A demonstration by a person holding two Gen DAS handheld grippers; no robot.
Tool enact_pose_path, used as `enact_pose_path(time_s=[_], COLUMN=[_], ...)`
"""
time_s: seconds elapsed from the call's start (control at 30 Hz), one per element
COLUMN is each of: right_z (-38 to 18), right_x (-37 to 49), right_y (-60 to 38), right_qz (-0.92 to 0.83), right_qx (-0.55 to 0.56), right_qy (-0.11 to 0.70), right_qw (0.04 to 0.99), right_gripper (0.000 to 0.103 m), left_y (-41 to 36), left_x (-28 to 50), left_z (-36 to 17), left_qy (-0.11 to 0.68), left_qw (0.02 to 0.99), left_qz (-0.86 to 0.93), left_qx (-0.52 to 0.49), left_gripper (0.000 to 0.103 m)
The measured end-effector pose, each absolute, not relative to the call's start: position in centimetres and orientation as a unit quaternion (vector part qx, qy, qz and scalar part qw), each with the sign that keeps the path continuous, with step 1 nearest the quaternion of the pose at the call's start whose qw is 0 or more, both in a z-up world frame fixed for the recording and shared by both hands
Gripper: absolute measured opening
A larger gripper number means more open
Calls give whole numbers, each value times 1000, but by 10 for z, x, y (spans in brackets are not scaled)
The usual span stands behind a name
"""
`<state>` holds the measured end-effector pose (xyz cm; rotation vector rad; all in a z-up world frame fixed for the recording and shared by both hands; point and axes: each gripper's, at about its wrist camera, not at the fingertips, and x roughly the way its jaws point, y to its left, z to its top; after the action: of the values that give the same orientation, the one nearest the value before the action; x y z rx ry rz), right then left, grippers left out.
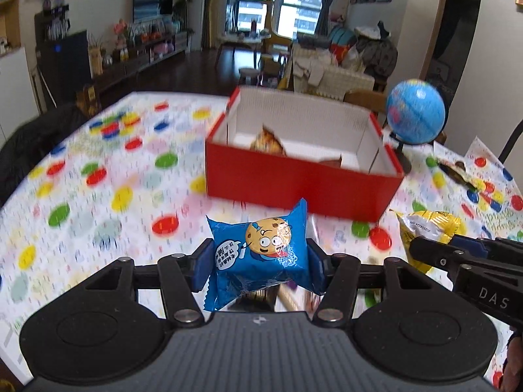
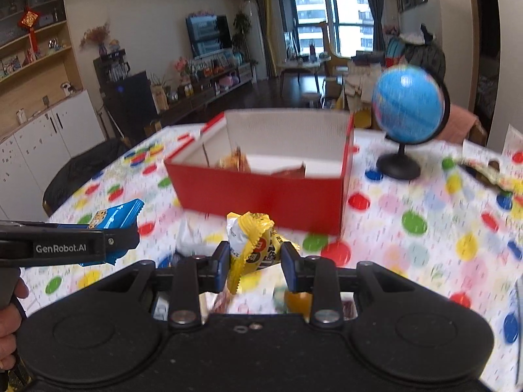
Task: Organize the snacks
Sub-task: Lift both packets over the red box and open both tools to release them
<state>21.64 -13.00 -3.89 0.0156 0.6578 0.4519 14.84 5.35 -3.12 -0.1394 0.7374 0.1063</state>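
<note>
The red box (image 1: 300, 189) hides most of the packets (image 1: 266, 142) inside it, so their kind is unclear. Motion blurs the globe (image 2: 407, 106) and the bench (image 1: 98, 196) cloth; items beneath the jaws are perhaps more wrappers.

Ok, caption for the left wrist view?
Left hand-held gripper holds a blue cookie pack above the dotted tablecloth, facing the red box.

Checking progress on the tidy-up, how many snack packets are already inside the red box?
2 show: an orange packet at its left and a brown one low at the middle. The box front wall may hide more.
</note>
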Motion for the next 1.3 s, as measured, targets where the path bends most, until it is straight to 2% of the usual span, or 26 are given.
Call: enact_pose_path(time_s=[0.5, 1.3], right_z=[-3, -40], right_x=[270, 375], right_y=[-122, -113], right_qz=[200, 159], right_qx=[13, 19], right_qy=[275, 302], right_qw=[940, 940], right_gripper=[32, 32], left_y=[50, 54], left_x=[206, 324], left_z=[11, -23], left_qy=[307, 312], left_qw=[949, 947], left_qz=[67, 74], left_qx=[-33, -11], left_gripper=[58, 58])
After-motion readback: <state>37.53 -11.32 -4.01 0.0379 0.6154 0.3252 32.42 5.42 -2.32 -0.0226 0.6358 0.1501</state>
